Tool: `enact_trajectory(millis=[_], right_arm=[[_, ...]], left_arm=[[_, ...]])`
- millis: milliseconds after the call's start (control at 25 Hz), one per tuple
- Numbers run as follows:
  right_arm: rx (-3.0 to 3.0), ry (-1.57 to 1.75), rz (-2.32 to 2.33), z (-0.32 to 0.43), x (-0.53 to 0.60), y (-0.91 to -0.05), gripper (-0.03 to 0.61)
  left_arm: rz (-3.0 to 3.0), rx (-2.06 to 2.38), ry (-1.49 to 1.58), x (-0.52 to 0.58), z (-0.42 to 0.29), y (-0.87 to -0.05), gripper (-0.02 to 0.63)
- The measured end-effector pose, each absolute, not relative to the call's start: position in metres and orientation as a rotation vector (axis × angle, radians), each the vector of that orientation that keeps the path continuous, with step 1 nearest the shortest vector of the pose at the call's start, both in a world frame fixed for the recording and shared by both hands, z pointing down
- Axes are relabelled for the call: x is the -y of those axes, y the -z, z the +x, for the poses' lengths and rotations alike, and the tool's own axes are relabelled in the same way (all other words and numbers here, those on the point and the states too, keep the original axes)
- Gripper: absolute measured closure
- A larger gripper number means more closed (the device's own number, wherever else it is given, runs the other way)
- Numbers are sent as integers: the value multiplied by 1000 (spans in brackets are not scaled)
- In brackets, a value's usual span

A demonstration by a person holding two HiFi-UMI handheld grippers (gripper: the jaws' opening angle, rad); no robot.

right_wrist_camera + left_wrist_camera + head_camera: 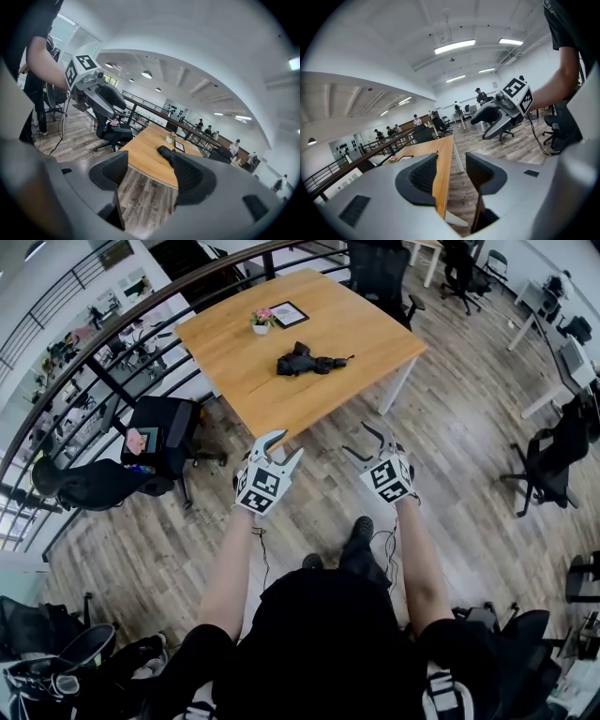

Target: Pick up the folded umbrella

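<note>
The person wears a black short-sleeved top (323, 643) that leaves the forearms bare. Dark shoes (362, 527) show at 12 o'clock from the torso. The left tool (281, 448) and the right tool (360, 441) have pale grey shells. Each has two curved, horn-like jaws, lined inside with black ribbed pads (423, 176). At 6 o'clock from its jaws, each tool carries a white cube (260, 489) printed with black square markers. Thin dark cables (263, 554) trail from both tools.
</note>
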State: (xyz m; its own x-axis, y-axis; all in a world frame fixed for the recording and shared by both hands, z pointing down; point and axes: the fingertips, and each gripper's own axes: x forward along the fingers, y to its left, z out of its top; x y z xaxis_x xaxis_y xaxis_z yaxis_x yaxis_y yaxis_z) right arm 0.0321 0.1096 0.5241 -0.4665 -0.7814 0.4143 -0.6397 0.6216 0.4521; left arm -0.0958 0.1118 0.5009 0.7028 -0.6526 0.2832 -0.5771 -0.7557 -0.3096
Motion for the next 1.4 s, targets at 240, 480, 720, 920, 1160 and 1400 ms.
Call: enact_trajectory(millis=[240, 480, 720, 920, 1160, 1400], right_arm=[[2249, 301, 1113, 31, -109, -524, 250], [2261, 263, 1135, 36, -102, -526, 259], [2262, 249, 1110, 40, -84, -533, 258], [2278, 240, 1104, 43, -61, -539, 261], [2284, 212, 1077, 60, -34, -549, 265], [2306, 206, 1052, 77, 3, -553, 267]], left_arm=[[-2708, -1006, 558, -110, -100, -502, 373], [-2703, -1017, 561, -104, -100, -504, 367], [-2678, -1058, 583, -87, -99, -502, 367], [-2682, -1076, 618, -69, -99, -511, 367], [-2685, -1096, 642, -45, -81, -515, 367], [-2683, -1134, 666, -11, -65, -522, 367]])
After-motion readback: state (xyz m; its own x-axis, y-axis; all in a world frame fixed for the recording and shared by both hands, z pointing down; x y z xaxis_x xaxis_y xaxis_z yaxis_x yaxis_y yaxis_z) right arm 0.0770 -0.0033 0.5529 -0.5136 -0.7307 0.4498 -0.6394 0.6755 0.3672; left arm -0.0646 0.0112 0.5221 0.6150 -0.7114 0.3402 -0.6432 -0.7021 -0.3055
